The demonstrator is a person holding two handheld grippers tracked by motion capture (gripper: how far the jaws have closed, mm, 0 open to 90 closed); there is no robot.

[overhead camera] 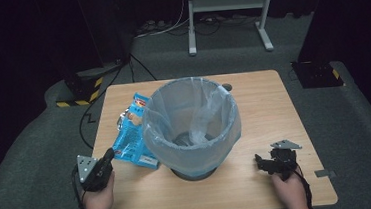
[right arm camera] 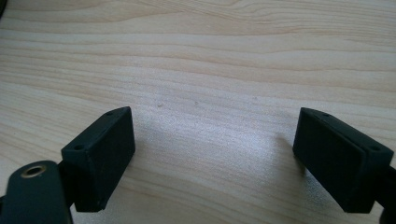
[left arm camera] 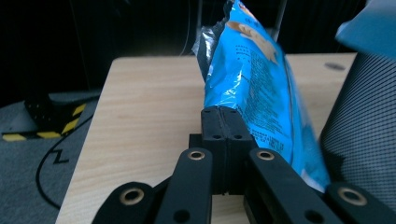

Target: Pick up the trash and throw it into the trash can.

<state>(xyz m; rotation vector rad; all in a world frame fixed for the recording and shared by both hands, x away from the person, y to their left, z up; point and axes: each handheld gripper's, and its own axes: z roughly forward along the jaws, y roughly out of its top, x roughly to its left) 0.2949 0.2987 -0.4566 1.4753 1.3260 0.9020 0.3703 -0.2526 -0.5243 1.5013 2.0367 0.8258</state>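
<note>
High view: left tool (overhead camera: 108, 156) is pinching the near corner of the glossy blue snack bag (overhead camera: 133, 133), whose long axis is running away up the tabletop (overhead camera: 264, 108), leaning beside the bag-lined mesh bin (overhead camera: 191, 126); right tool (overhead camera: 261, 162) is gaping wide, idle.

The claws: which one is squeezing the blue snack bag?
The left claw, pinched shut on the blue snack bag; the right claw is wide open over bare table.
</note>
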